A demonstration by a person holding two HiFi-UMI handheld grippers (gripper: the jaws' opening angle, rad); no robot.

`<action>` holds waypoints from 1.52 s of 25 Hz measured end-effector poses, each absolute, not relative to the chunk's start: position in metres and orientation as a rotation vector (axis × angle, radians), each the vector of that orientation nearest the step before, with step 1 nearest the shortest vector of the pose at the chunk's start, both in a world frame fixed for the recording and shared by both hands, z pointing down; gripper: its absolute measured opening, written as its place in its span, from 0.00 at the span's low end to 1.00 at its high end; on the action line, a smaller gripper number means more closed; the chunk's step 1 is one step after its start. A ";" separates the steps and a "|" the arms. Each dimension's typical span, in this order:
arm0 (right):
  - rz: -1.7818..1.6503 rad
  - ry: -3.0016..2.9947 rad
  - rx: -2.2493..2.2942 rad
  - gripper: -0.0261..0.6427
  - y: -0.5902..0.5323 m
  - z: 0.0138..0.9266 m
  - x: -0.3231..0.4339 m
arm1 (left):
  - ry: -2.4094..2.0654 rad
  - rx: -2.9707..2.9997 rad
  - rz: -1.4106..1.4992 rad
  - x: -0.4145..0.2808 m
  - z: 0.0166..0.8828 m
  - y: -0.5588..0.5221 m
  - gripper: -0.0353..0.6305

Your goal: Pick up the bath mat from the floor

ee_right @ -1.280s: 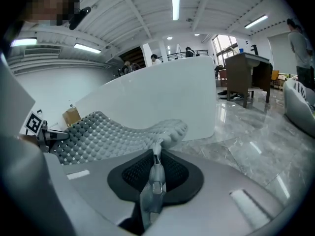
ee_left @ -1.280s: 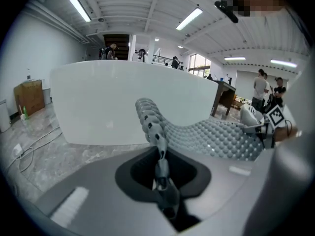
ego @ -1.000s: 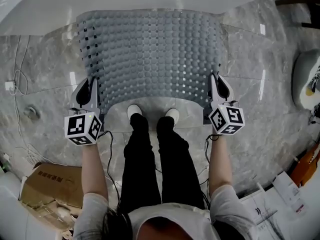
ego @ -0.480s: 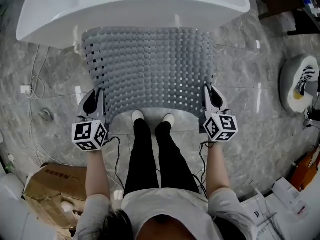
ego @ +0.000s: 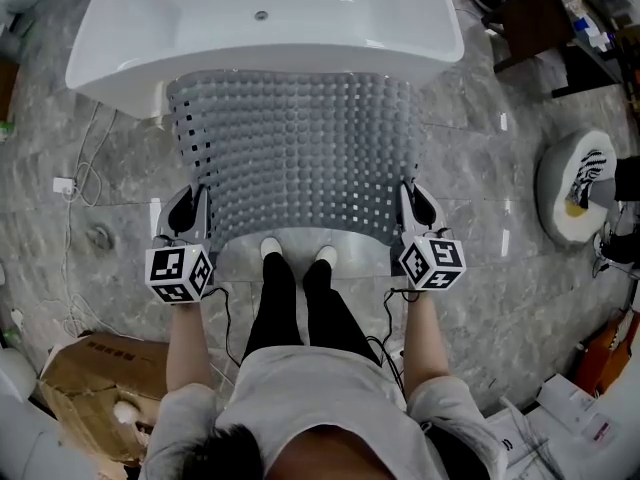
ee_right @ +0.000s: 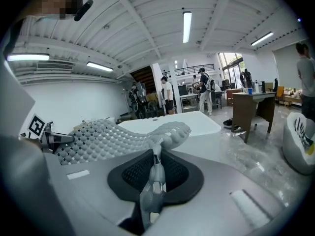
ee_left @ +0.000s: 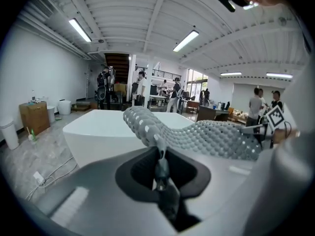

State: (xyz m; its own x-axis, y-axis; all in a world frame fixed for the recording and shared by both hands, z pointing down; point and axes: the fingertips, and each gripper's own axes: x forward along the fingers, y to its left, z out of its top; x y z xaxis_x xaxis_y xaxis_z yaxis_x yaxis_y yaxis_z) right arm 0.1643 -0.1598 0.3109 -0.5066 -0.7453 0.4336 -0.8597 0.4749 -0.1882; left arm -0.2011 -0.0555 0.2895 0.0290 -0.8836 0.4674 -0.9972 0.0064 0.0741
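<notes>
the left claw (ego: 193, 206) and right claw (ego: 411, 200) each clamp narrowly on a near corner of the grey bath mat (ego: 295, 148). the mat hangs spread between them, above the floor (ego: 500, 268), before the white bathtub (ego: 150, 28).

We are looking down on a grey marbled tile floor (ego: 490, 198). A white oval bathtub (ego: 180, 38) is standing on it at the far side. A crumpled brown cardboard box (ego: 85, 383) is lying near left, a small white plug block (ego: 62, 185) with thin cable is trailing beyond it, and white paper sheets (ego: 575, 408) are lying near right.
</notes>
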 end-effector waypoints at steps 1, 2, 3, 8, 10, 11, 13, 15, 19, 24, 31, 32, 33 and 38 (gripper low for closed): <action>0.553 -2.436 1.370 0.11 -0.156 0.302 0.164 | -1.911 1.940 0.404 -0.201 0.280 -0.052 0.11; 0.547 -2.438 1.375 0.10 -0.152 0.293 0.165 | -1.913 1.948 0.402 -0.200 0.271 -0.048 0.11; 0.539 -2.441 1.382 0.10 -0.148 0.284 0.165 | -1.916 1.956 0.398 -0.200 0.262 -0.044 0.11; 0.486 -2.479 1.420 0.11 -0.141 0.240 0.168 | -1.943 2.015 0.380 -0.200 0.221 -0.039 0.11; 0.469 -2.491 1.435 0.11 -0.140 0.224 0.172 | -1.952 2.039 0.371 -0.196 0.205 -0.040 0.11; 0.462 -2.496 1.442 0.10 -0.140 0.217 0.175 | -1.956 2.050 0.365 -0.193 0.197 -0.042 0.11; 0.448 -2.503 1.457 0.11 -0.139 0.203 0.179 | -1.962 2.074 0.356 -0.189 0.182 -0.043 0.11; 0.429 -2.511 1.470 0.11 -0.138 0.191 0.181 | -1.968 2.100 0.353 -0.186 0.170 -0.045 0.11; 0.373 -2.527 1.489 0.11 -0.135 0.167 0.181 | -1.981 2.139 0.327 -0.183 0.149 -0.045 0.11; 0.303 -2.549 1.524 0.11 -0.129 0.140 0.188 | -2.016 2.176 0.289 -0.182 0.123 -0.042 0.11; 0.231 -2.591 1.551 0.11 -0.127 0.105 0.190 | -2.069 2.233 0.252 -0.182 0.085 -0.038 0.11; 0.222 -2.598 1.553 0.11 -0.126 0.101 0.190 | -2.077 2.237 0.242 -0.182 0.081 -0.037 0.11; 0.213 -2.604 1.555 0.11 -0.126 0.098 0.191 | -2.084 2.238 0.229 -0.182 0.078 -0.036 0.11; 0.175 -2.632 1.572 0.11 -0.124 0.086 0.193 | -2.137 2.257 0.189 -0.182 0.062 -0.029 0.11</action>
